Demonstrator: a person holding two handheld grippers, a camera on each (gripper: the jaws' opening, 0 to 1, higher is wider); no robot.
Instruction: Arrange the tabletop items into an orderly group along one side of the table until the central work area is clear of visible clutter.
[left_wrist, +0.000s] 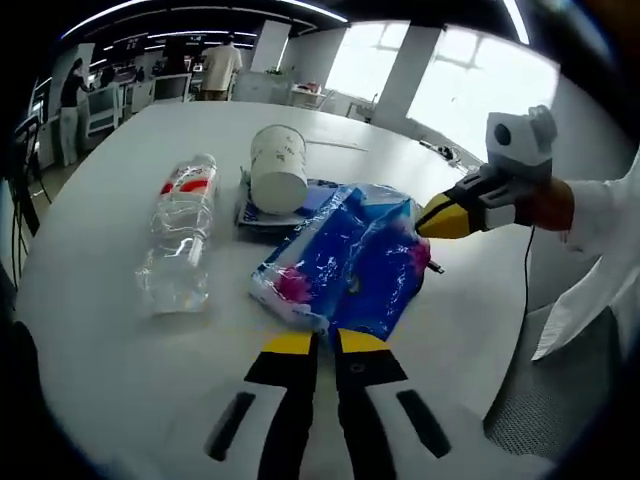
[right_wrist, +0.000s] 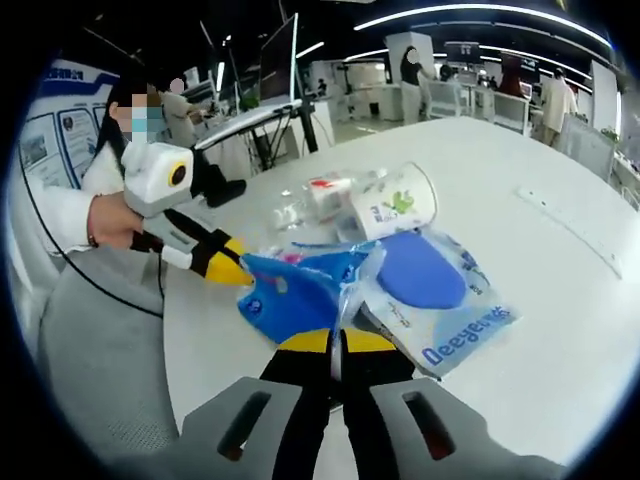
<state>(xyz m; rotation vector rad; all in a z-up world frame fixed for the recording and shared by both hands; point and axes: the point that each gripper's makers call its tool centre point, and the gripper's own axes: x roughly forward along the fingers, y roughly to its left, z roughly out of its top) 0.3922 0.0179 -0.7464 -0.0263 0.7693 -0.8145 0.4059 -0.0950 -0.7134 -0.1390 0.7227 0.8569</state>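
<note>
A large white table (left_wrist: 110, 330) with a rounded edge carries a small cluster of items. At the centre of the cluster lies a crinkled blue plastic bag (left_wrist: 345, 260), printed with pink and white patches, flat on the tabletop. Beside the bag, on its left in the left gripper view, a clear plastic bottle (left_wrist: 180, 245) with a red label lies on its side. Just behind the bag, a white paper cup (left_wrist: 278, 168) lies tipped over, resting on a flat blue-and-white packet (right_wrist: 440, 290) that sits touching the bag. Farther behind the bag, a thin pale strip (right_wrist: 575, 225) lies on the table, well apart from the cluster.
</note>
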